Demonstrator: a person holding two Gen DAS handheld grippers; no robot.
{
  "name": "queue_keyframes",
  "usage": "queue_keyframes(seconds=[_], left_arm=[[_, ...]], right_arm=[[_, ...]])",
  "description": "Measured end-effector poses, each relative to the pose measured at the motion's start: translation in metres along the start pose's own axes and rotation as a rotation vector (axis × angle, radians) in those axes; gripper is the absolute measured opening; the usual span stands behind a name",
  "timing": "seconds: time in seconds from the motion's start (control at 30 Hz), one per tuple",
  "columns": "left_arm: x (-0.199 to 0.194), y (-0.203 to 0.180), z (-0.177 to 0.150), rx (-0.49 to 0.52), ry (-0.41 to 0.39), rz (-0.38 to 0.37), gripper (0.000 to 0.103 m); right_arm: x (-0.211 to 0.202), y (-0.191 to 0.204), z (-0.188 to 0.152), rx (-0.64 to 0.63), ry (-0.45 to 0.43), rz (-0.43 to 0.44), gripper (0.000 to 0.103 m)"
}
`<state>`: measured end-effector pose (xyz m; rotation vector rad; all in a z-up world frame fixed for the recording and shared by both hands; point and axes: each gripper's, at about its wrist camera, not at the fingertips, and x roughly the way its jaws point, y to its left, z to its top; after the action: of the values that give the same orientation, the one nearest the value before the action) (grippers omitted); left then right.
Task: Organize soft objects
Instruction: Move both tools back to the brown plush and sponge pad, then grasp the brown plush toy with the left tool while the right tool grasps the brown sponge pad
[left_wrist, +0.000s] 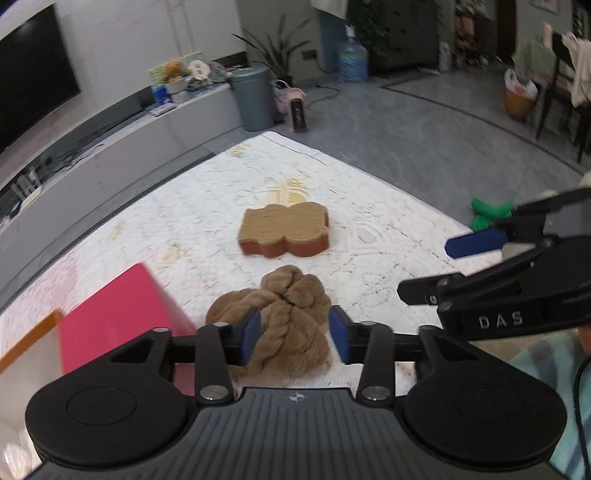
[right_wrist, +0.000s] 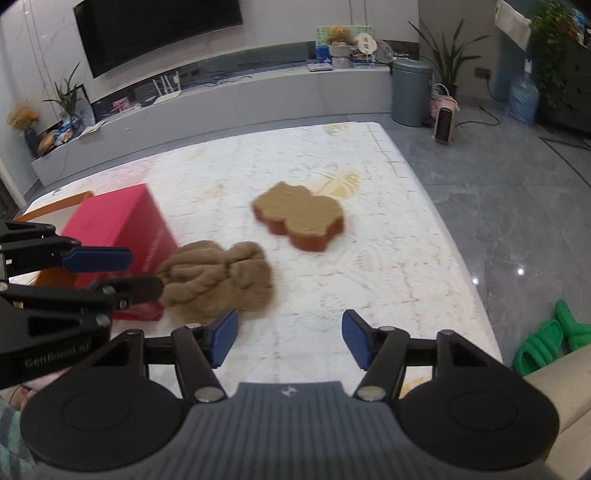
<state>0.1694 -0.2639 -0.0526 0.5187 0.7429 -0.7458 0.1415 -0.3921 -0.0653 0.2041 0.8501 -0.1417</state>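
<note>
L gripper (left_wrist: 293, 334) pinches the brown knitted plush (left_wrist: 288, 325) between its blue pads (left_wrist: 252, 332); the plush bulges fwd past the fingertips. From the R wrist view the same plush (right_wrist: 221, 284) lies on the white patterned mat (right_wrist: 369, 266), bunched up, w/ the L gripper's arm coming in from the left edge.

R gripper (right_wrist: 290, 338) is spread wide, nothing between its pads, hovering over bare mat just right of the plush. In the L wrist view it (left_wrist: 439, 267) shows at the right edge, fingers apart.

Landmark = the plush. Just left of it, touching or nearly so, sits a pink-red box (right_wrist: 122, 229); can't tell if they actually touch. An orange edge (left_wrist: 31, 338) pokes out beyond the box on its far-left side.

Past the plush, on the same mat & clearly apart from it, lies a flat tan cushion w/ red-brown sides (left_wrist: 286, 230), lobed outline, blurred.

Right of the plush, off the mat on the grey floor, green slippers (right_wrist: 550, 338).

Far beyond the plush: grey bin (right_wrist: 410, 92), small heater (right_wrist: 445, 123) beside it, a water jug (left_wrist: 352, 61), a low TV bench (right_wrist: 221, 99) w/ a dark screen (right_wrist: 159, 29) above.
</note>
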Motion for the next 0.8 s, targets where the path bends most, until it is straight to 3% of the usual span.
queue_keyframes(seconds=[0.37,0.57,0.7,0.8], left_arm=[[0.069,0.001,0.015,0.200,0.183,-0.017,0.081],[0.102,0.005,0.017,0.257,0.307,0.003,0.082],[0.116,0.010,0.016,0.284,0.424,-0.031,0.086],[0.123,0.014,0.015,0.273,0.450,-0.020,0.086]], right_arm=[[0.047,-0.020,0.013,-0.053,0.069,0.004,0.062],[0.063,-0.019,0.018,-0.069,0.097,0.019,0.063],[0.073,-0.019,0.020,-0.074,0.110,0.022,0.063],[0.080,-0.020,0.021,-0.071,0.120,0.025,0.063]])
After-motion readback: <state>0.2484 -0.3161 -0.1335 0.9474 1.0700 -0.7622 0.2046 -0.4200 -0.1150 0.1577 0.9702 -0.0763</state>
